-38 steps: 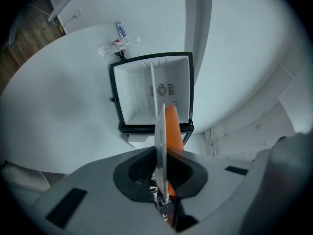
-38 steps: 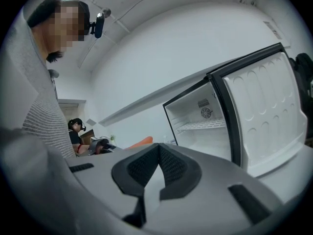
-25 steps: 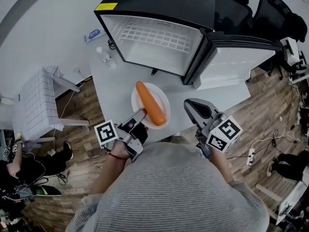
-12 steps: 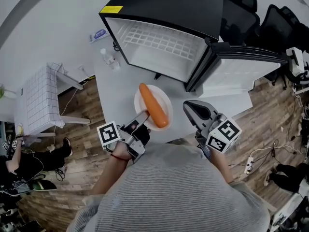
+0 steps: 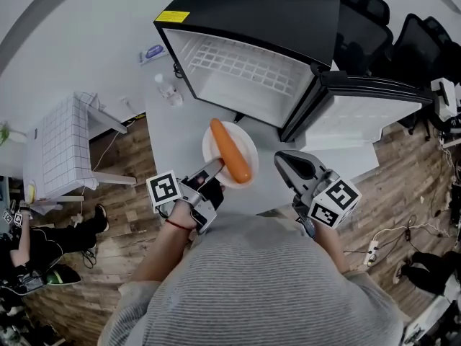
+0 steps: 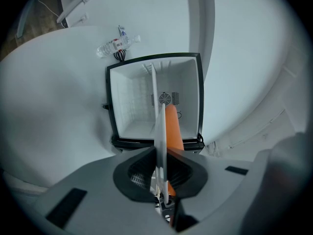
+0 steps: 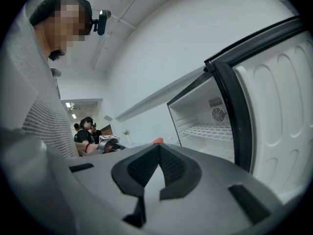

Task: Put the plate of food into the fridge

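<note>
A white plate (image 5: 240, 144) bearing a large orange carrot (image 5: 230, 151) hangs in the air in front of the small black fridge (image 5: 252, 20), whose door (image 5: 364, 110) stands open to the right. My left gripper (image 5: 215, 169) is shut on the plate's near rim. In the left gripper view the plate (image 6: 159, 141) shows edge-on between the jaws, with the carrot (image 6: 172, 127) on its right and the open fridge (image 6: 154, 99) straight ahead. My right gripper (image 5: 286, 161) is shut and empty, to the right of the plate; in the right gripper view its jaws (image 7: 157, 153) meet with nothing between them.
The fridge stands on a white table (image 5: 180, 132). A clear water bottle (image 5: 169, 91) lies beside the fridge's left side. A wire shelf (image 5: 241, 67) sits inside. A white gridded stool (image 5: 54, 146) is at left, black chairs (image 5: 403, 38) at right, people (image 7: 87, 131) in the background.
The plate with the carrot, held in my left gripper, has moved a little closer to the fridge opening. My right gripper has barely shifted.
</note>
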`<control>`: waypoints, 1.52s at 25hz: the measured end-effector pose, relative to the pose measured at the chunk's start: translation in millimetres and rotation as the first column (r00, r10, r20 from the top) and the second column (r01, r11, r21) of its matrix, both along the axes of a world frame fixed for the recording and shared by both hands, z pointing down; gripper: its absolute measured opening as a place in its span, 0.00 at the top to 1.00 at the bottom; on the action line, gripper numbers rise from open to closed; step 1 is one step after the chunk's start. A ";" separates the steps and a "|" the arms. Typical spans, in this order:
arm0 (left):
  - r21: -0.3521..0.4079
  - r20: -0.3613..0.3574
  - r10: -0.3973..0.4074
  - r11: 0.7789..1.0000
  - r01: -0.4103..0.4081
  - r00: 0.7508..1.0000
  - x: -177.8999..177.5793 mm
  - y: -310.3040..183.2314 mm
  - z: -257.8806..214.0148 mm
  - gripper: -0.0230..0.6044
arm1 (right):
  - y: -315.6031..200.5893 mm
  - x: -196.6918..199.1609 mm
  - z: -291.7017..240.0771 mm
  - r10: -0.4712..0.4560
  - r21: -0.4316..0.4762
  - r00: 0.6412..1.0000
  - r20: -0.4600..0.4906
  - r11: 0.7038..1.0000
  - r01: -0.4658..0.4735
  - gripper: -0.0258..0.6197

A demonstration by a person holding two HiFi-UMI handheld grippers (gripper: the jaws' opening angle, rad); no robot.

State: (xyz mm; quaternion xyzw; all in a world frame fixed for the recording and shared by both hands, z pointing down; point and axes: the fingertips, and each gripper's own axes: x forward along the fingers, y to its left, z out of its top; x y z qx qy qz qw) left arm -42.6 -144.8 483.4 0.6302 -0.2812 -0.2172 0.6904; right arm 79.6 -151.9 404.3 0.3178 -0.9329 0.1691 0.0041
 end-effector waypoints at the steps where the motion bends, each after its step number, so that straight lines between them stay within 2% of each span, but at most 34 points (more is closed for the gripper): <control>1: -0.002 0.002 0.004 1.000 -0.004 1.000 -0.4 -3.9 0.3 0.90 | -0.5 -0.8 -0.4 -0.002 0.001 1.000 0.000 1.000 0.002 0.94; 6: -0.010 -0.039 0.029 1.000 -0.029 0.999 5.6 -20.6 -5.0 0.90 | -2.1 -1.5 -1.2 -0.010 0.001 1.000 -0.006 1.000 0.010 0.94; 16: -0.013 -0.038 0.062 0.998 -0.062 0.997 15.6 -48.6 -1.2 0.90 | -7.2 2.9 -1.9 0.011 0.004 1.000 0.001 1.000 -0.011 0.94; 20: -0.018 -0.043 0.044 0.999 -0.045 0.998 15.7 -58.6 0.1 0.90 | -9.1 3.6 -2.2 0.015 -0.002 1.000 0.002 1.000 -0.015 0.94; 30: 0.003 0.007 -0.007 1.000 0.007 1.000 11.2 -108.6 -3.3 0.90 | -19.7 -1.2 7.5 -0.039 -0.035 0.999 -0.005 0.999 0.039 0.94; 36: 0.008 -0.021 -0.031 0.999 0.031 0.999 19.3 -139.5 -8.5 0.90 | -25.8 4.7 11.4 -0.049 -0.044 0.999 -0.003 0.998 0.049 0.94; 38: 0.004 -0.009 -0.037 0.999 0.037 0.999 20.2 -148.3 -4.5 0.90 | -27.8 7.0 12.2 -0.050 -0.046 0.999 -0.004 0.998 0.050 0.94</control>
